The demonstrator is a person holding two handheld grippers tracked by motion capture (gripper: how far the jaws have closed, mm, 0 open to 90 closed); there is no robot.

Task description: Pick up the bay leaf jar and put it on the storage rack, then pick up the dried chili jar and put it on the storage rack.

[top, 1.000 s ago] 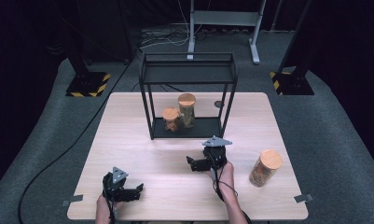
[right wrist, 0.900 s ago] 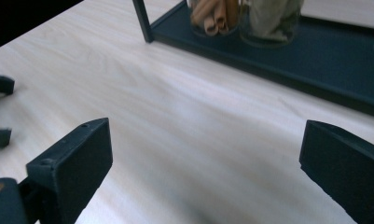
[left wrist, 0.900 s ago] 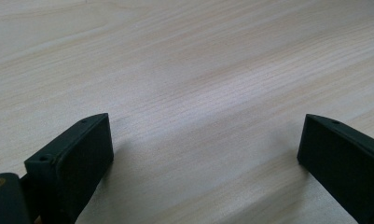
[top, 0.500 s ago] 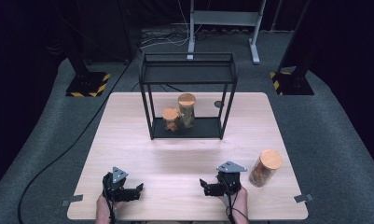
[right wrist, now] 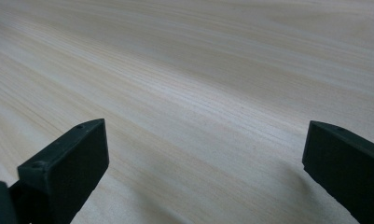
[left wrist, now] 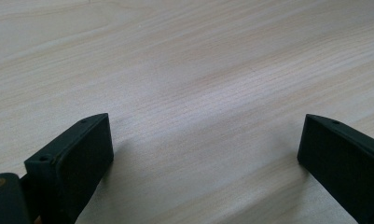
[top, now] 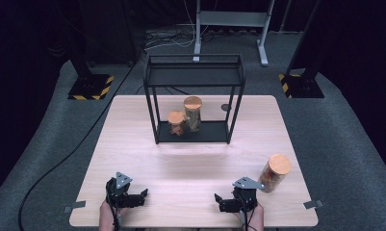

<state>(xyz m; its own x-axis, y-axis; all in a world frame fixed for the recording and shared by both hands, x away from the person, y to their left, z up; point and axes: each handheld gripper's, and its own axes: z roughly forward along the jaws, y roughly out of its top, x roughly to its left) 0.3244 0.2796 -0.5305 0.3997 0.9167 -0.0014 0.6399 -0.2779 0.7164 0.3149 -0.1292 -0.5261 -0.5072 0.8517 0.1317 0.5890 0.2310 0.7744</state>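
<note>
Three clear cylindrical jars with cork lids stand on the pale wood-grain desk [top: 190,163]: two on the lower shelf of the black metal rack [top: 194,72], and one jar [top: 274,172] just beside the right hand-held gripper [top: 224,202]. The left hand-held gripper [top: 140,196] rests near the front edge. Both grippers gape wide and hold nothing.

Left gripper [top: 141,196] low at the near edge, jaws spread wide with nothing between them, tips turned toward the right gripper [top: 220,201]. Right gripper equally low and level with it, well apart from it, jaws wide and empty, tips turned back toward the left one. Each held from behind by a hand, grey plate uppermost.
</note>
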